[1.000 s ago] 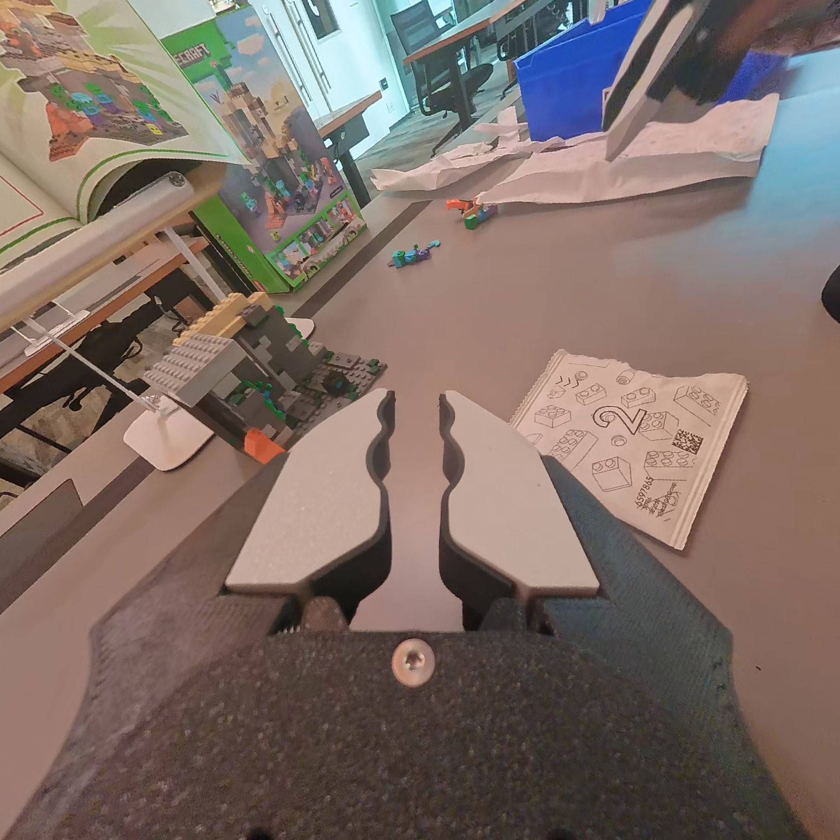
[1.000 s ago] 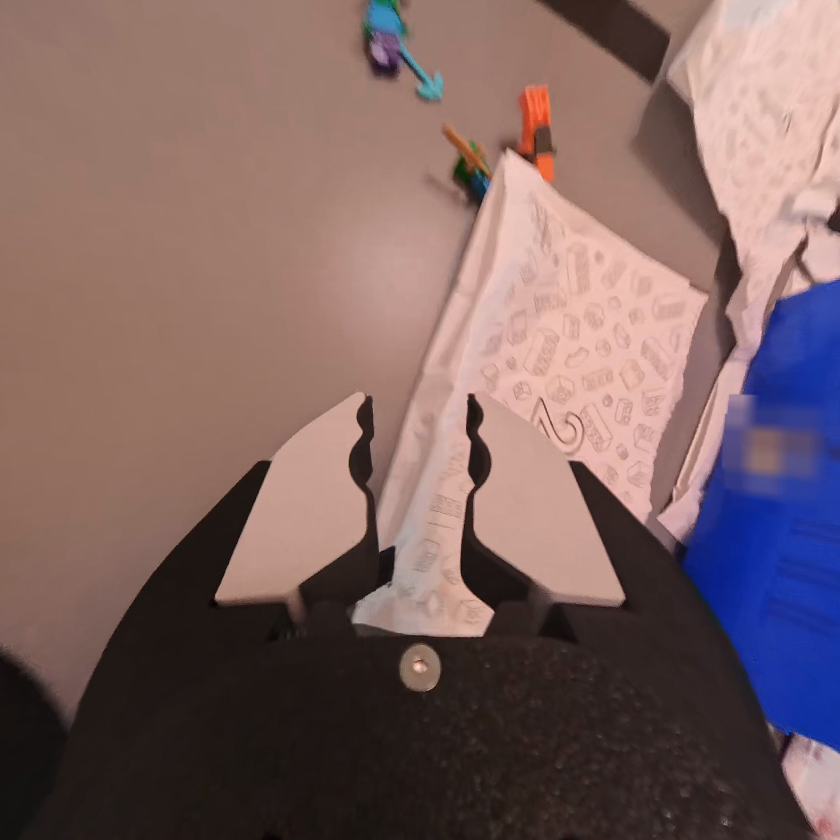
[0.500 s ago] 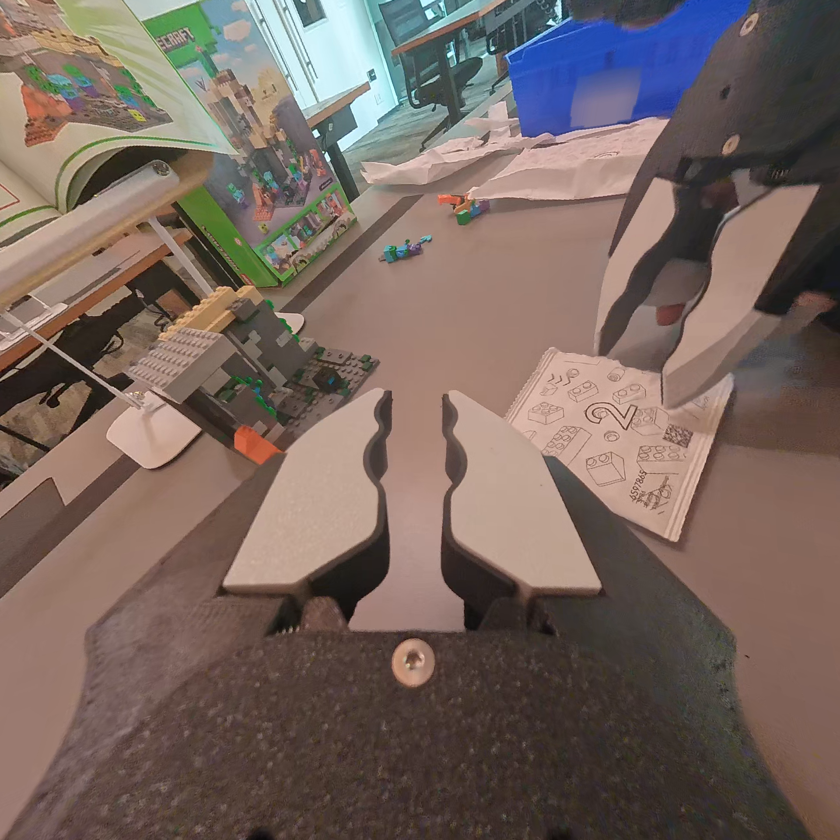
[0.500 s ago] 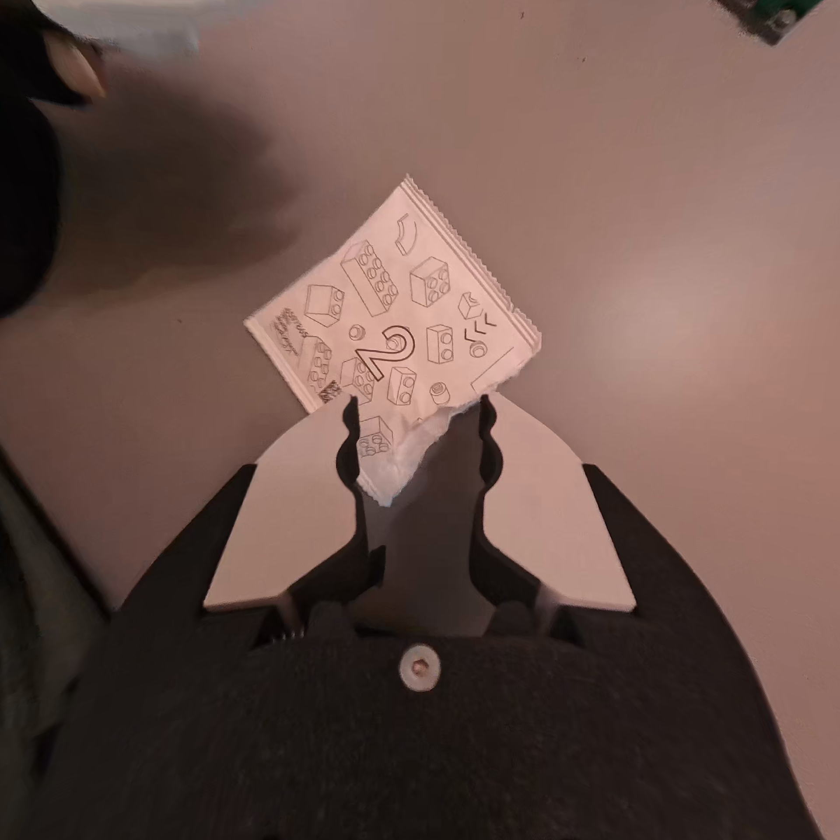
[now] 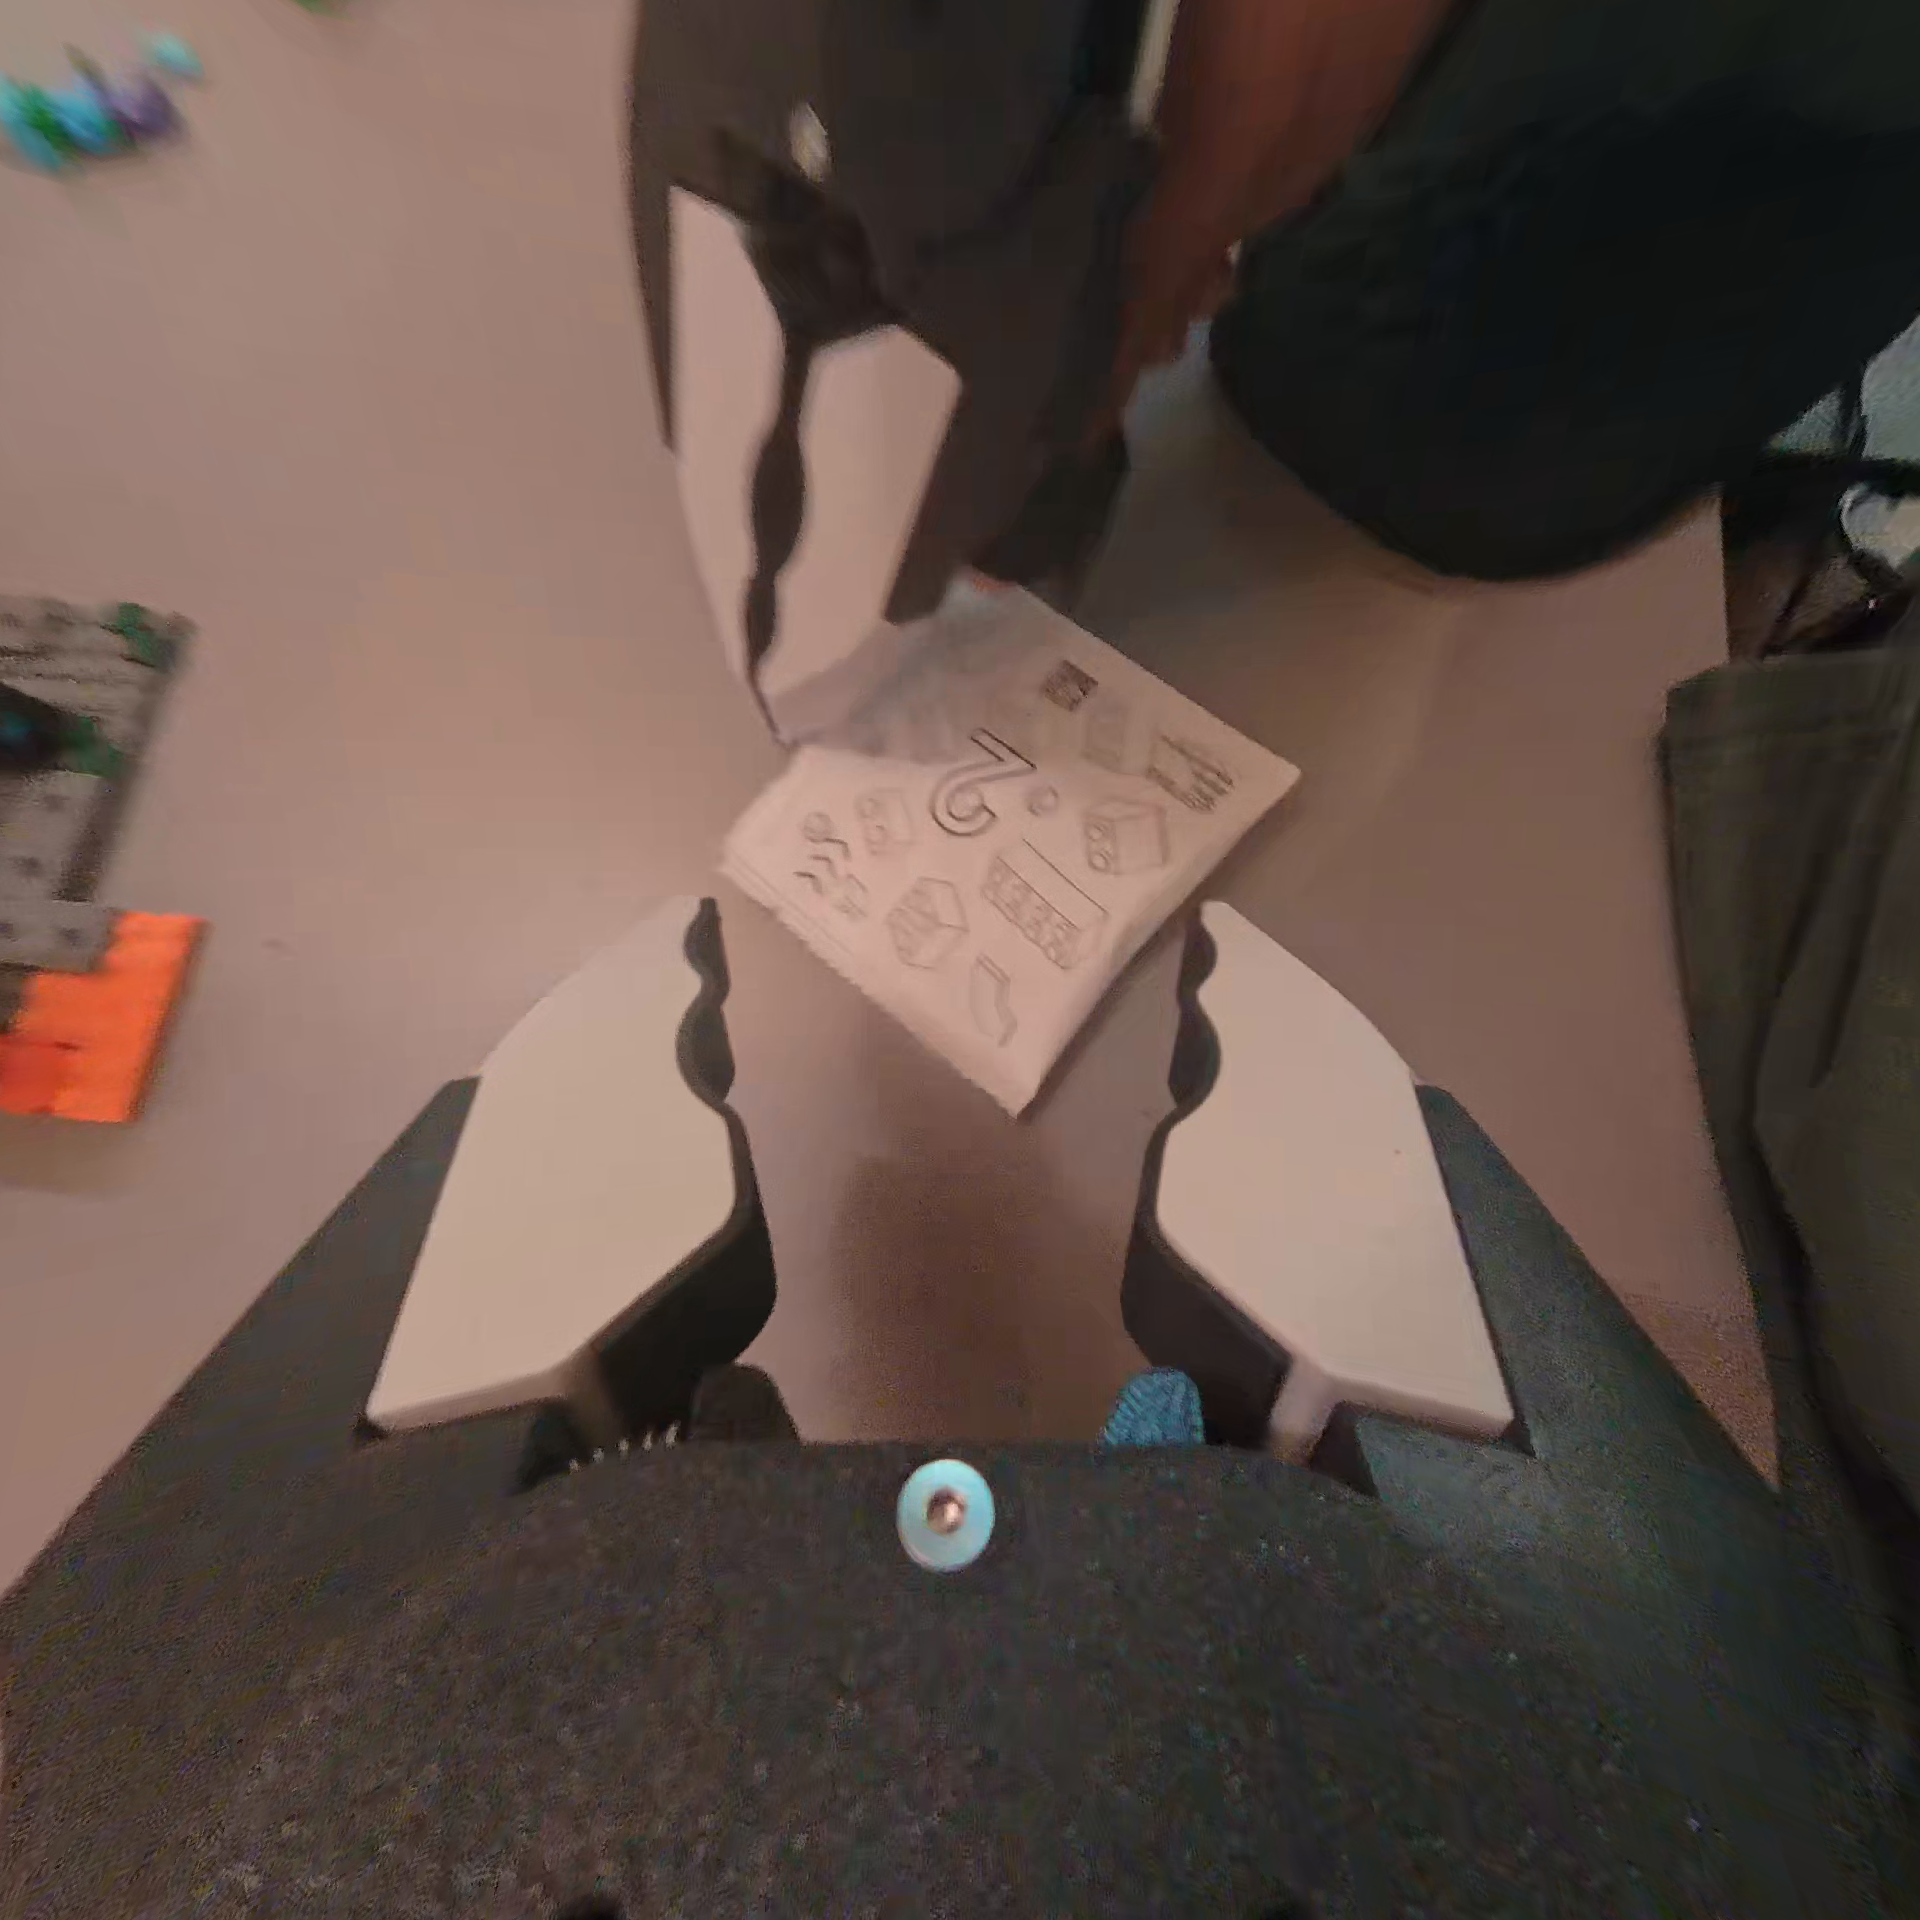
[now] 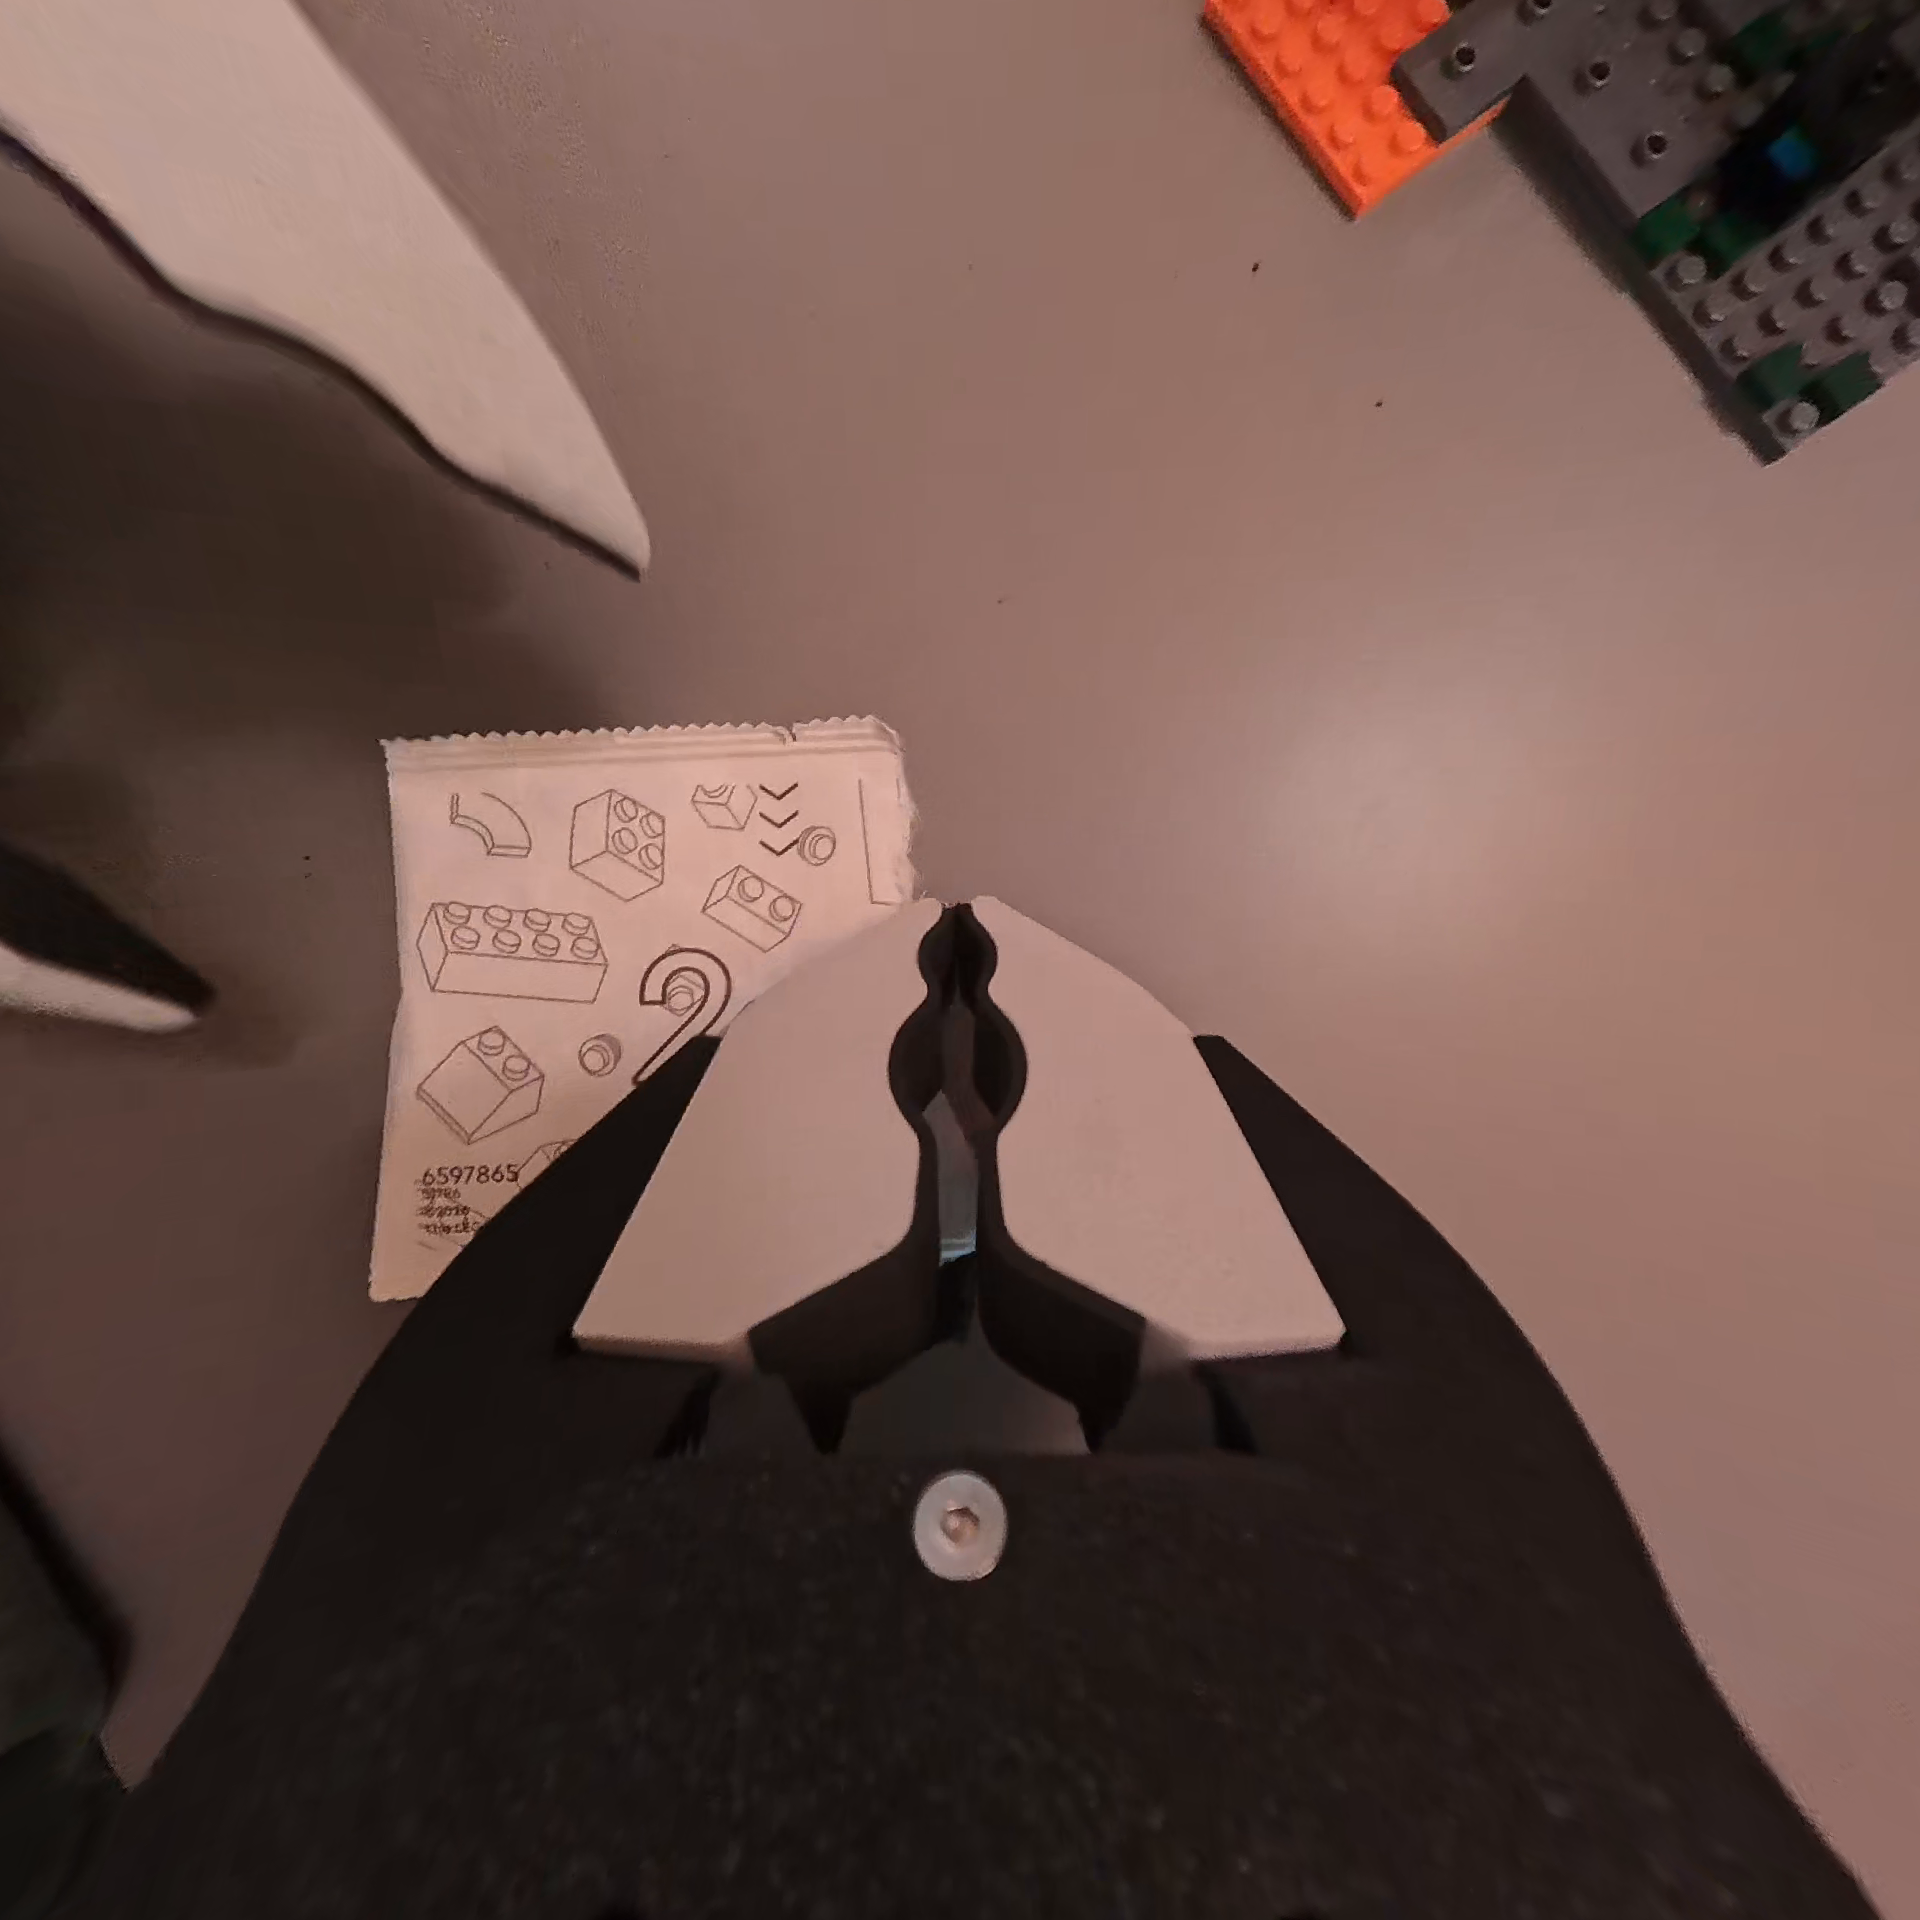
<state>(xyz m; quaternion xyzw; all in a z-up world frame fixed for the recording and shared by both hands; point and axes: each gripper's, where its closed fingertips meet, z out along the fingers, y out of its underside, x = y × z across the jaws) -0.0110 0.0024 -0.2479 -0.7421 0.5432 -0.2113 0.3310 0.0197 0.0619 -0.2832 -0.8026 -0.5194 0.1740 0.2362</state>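
A white paper bag (image 5: pixel 1018 883) printed with brick drawings lies on the grey table (image 5: pixel 364 468). My left gripper (image 5: pixel 951 920) is open wide and empty, hovering just above the bag's near edge. My right gripper (image 6: pixel 961 909) is shut, with the bag's (image 6: pixel 582 935) torn corner pinched between its pads. In the left wrist view the right gripper (image 5: pixel 769 717) comes down from above, and the paper wrinkles up toward its tips. One finger (image 6: pixel 343 260) of the left gripper shows at the top left of the right wrist view.
A grey and green brick build (image 6: pixel 1766 229) with an orange plate (image 6: pixel 1340 94) stands to one side; it also shows at the left edge of the left wrist view (image 5: pixel 73 727). Small coloured pieces (image 5: pixel 83 114) lie farther off. A person's dark clothing (image 5: pixel 1507 312) is at the right. The tips of one gripper are about 8 centimetres away from the tips of the other.
My right gripper came from the far paper bags to this one and shut on its torn corner. My left gripper tipped down over the bag and opened wide.
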